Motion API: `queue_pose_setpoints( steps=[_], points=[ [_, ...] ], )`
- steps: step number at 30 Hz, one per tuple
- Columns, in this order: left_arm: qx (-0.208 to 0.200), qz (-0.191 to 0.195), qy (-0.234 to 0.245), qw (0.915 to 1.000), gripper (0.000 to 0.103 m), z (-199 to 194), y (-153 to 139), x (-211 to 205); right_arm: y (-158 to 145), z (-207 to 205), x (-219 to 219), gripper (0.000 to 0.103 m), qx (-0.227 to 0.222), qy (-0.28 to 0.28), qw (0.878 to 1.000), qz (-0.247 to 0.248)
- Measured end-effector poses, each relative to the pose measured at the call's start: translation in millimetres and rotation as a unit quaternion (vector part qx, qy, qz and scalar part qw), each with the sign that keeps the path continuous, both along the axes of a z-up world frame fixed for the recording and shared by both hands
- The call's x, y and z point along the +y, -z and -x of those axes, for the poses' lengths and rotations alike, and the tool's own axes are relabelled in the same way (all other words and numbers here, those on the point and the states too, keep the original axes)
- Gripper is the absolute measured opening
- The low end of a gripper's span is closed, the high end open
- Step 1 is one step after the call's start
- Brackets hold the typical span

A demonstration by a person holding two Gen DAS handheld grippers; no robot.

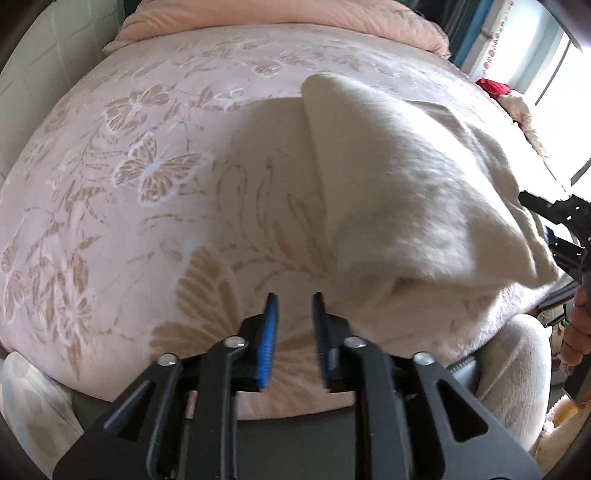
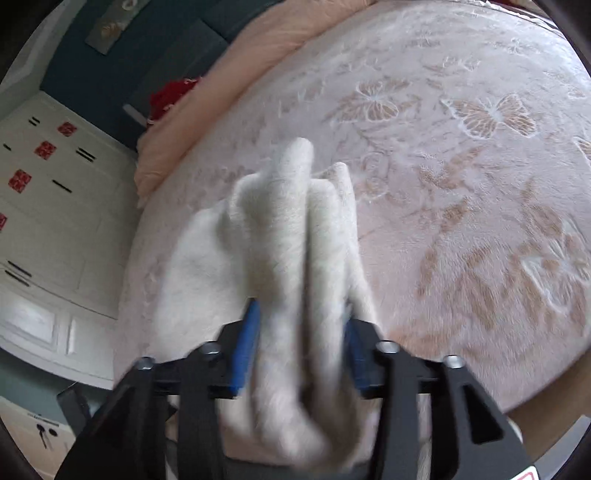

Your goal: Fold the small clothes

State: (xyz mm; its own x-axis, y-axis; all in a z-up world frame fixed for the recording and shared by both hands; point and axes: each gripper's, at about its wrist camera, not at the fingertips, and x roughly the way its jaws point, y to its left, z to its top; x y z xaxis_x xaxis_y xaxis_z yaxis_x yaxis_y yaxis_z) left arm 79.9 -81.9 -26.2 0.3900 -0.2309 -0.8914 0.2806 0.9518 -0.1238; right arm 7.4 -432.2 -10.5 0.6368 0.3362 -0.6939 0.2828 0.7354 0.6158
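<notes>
A cream fleecy garment (image 1: 406, 184) lies partly folded on the right side of the bed, one flap doubled over. My left gripper (image 1: 295, 299) hovers over the blanket just left of the garment's near edge, open, with nothing between its blue pads. In the right wrist view the garment (image 2: 280, 240) is bunched into thick folds that run up between the jaws of my right gripper (image 2: 301, 310). The left blue pad (image 2: 247, 339) shows bare beside the cloth, and the jaws stand apart. The right gripper (image 1: 561, 225) also shows at the left wrist view's right edge.
A pink blanket with butterflies (image 1: 147, 184) (image 2: 461, 184) covers the bed. A peach quilt (image 1: 280, 18) lies at its far end, with a red item (image 2: 170, 96) beside it. A white wardrobe (image 2: 55, 221) stands past the bed. A person's leg in pale trousers (image 1: 517, 350) is near the bed edge.
</notes>
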Motion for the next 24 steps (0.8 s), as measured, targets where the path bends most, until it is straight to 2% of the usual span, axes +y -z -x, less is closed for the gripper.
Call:
queue_pose_setpoints(
  steps=[1, 2, 4, 6, 7, 9, 10, 11, 12, 13, 15, 17, 18, 20, 21, 22, 24],
  points=[
    [-0.005, 0.001, 0.000, 1.0000, 0.043, 3.5, -0.9, -1.3, 2.0, 6.6, 2.9, 0.051, 0.005, -0.008, 1.000, -0.014],
    [-0.009, 0.004, -0.001, 1.0000, 0.052, 5.6, -0.8, -3.6, 4.8, 9.6, 3.6, 0.052, 0.010, -0.010, 1.000, -0.019],
    [-0.014, 0.005, 0.008, 0.9999, 0.053, 7.0, -0.6, -13.5, 12.6, 19.4, 10.3, 0.059, 0.021, -0.009, 1.000, -0.020],
    [-0.022, 0.006, 0.026, 0.9994, 0.057, 7.3, -0.9, -27.1, 22.2, 25.4, 17.8, 0.060, 0.035, -0.011, 0.999, -0.025],
    [-0.028, -0.001, 0.031, 0.9991, 0.062, 6.4, -0.6, -31.7, 27.3, 26.7, 18.7, 0.060, 0.038, -0.010, 0.999, -0.032],
    [-0.038, -0.023, 0.039, 0.9982, 0.063, 3.4, 0.5, -42.6, 29.6, 27.7, 20.3, 0.059, 0.028, -0.002, 0.998, -0.048],
    [-0.040, -0.025, 0.040, 0.9980, 0.062, 0.2, 0.0, -46.0, 26.0, 25.8, 21.5, 0.043, 0.020, -0.004, 0.999, -0.049],
    [-0.044, -0.023, 0.040, 0.9980, 0.054, -1.8, -2.0, -47.3, 23.1, 24.7, 22.4, 0.026, 0.015, -0.007, 0.999, -0.050],
    [-0.044, -0.019, 0.041, 0.9980, 0.044, -3.7, -3.8, -48.0, 16.8, 20.4, 23.0, 0.021, 0.010, -0.014, 0.998, -0.056],
    [-0.040, -0.017, 0.043, 0.9982, 0.024, -7.2, -6.1, -49.2, 9.0, 17.0, 23.1, 0.020, 0.000, -0.015, 0.998, -0.060],
    [-0.037, -0.025, 0.028, 0.9986, 0.017, -11.6, -10.6, -48.0, -19.5, 18.1, 19.5, 0.019, -0.047, -0.018, 0.997, -0.056],
    [-0.031, -0.028, 0.016, 0.9990, 0.015, -13.1, -13.4, -43.9, -39.1, 20.8, 12.7, 0.018, -0.072, -0.016, 0.997, -0.039],
    [-0.030, -0.032, 0.017, 0.9989, 0.015, -11.8, -12.7, -42.9, -38.8, 19.6, 9.1, 0.018, -0.068, -0.019, 0.997, -0.025],
    [-0.031, -0.045, 0.026, 0.9982, 0.014, -8.0, -9.6, -45.8, -17.2, 14.0, 8.4, 0.018, -0.018, -0.022, 0.999, 0.030],
    [-0.032, -0.051, 0.030, 0.9978, 0.014, -6.2, -7.5, -47.7, 4.7, 8.0, 11.2, 0.018, 0.023, -0.030, 0.998, 0.058],
    [-0.031, -0.059, 0.033, 0.9973, 0.014, -3.5, -4.3, -50.9, 25.0, 5.1, 14.4, 0.019, 0.050, -0.037, 0.996, 0.064],
    [-0.028, -0.064, 0.033, 0.9970, 0.014, -0.8, -0.9, -52.3, 29.1, 12.7, 15.0, 0.021, 0.041, -0.023, 0.998, 0.052]
  ],
)
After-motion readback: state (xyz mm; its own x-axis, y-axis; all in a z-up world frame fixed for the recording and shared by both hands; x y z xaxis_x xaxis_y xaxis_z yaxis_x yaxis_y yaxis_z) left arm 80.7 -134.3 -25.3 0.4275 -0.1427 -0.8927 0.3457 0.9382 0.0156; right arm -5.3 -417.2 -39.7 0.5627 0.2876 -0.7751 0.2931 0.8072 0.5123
